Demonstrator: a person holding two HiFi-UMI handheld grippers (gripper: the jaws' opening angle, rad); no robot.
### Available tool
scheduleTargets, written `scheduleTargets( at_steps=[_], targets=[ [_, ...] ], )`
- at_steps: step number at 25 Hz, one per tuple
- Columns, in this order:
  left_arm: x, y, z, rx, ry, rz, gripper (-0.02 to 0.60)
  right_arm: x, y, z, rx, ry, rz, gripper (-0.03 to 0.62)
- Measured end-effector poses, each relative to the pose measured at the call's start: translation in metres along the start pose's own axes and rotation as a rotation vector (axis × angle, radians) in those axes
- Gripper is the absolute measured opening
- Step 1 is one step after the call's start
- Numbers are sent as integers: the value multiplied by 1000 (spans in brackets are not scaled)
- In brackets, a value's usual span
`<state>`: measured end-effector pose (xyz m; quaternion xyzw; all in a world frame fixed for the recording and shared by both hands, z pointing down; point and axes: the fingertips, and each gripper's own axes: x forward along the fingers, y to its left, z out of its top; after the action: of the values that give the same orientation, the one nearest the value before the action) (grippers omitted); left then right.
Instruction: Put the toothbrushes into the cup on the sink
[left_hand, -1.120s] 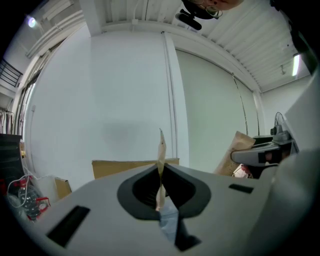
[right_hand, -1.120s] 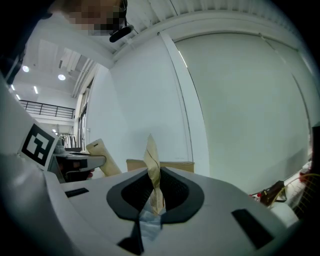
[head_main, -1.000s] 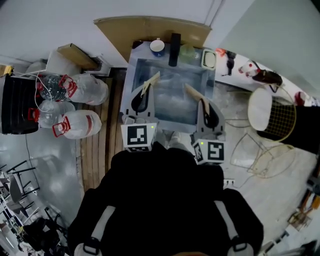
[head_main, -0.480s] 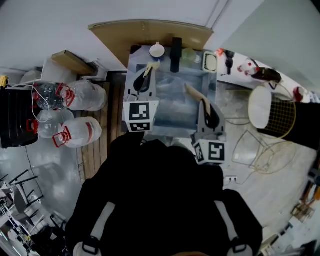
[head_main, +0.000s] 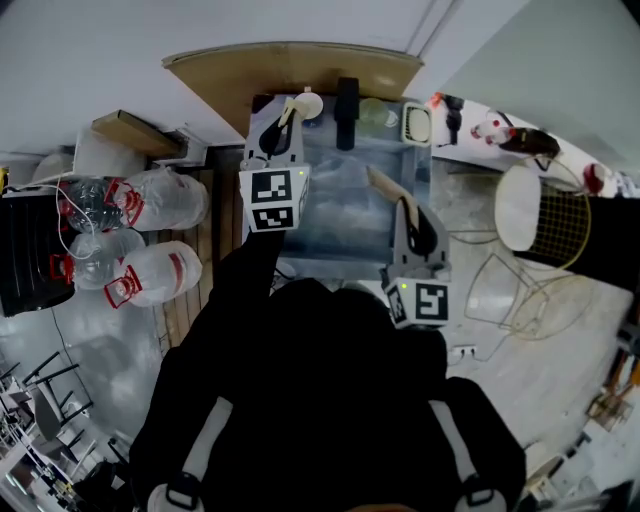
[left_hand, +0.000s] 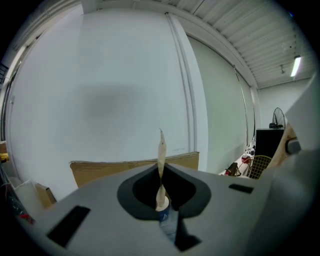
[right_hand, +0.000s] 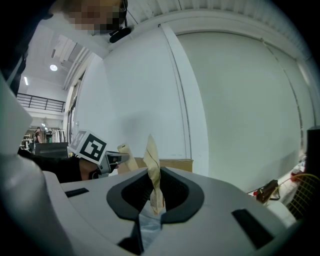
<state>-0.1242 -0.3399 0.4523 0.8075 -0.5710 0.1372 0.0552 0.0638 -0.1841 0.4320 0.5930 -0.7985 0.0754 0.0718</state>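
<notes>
Far back over the sink (head_main: 345, 205), the left gripper (head_main: 277, 136) (left_hand: 161, 197) is clamped on a paper-wrapped toothbrush (head_main: 288, 112) (left_hand: 161, 165), whose tip lies just beside the white cup (head_main: 309, 103) at the far-left corner. Nearer and to the right, the right gripper (head_main: 418, 232) (right_hand: 155, 200) pinches a second wrapped toothbrush (head_main: 385, 187) (right_hand: 154, 175), slanting over the basin, well apart from the cup.

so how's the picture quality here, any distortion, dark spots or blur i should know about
Head view: dim, the person's dark clothing fills the lower half. Left gripper view: heavy fisheye, black corners, wall seams bowed, left toothbrush sharp between the jaws. Right gripper view: same fisheye, mosaic patch at the top, right toothbrush in focus.
</notes>
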Motion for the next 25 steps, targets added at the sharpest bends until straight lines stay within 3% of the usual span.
scheduleTargets(
  at_steps=[6,25],
  targets=[
    [34,1,-15,22,34,-15,12,7,1,-4,-6,14,0,37],
    [94,1,-98,-18,247,-41,14,12,-8,-7,-6,21,-27,37]
  ],
)
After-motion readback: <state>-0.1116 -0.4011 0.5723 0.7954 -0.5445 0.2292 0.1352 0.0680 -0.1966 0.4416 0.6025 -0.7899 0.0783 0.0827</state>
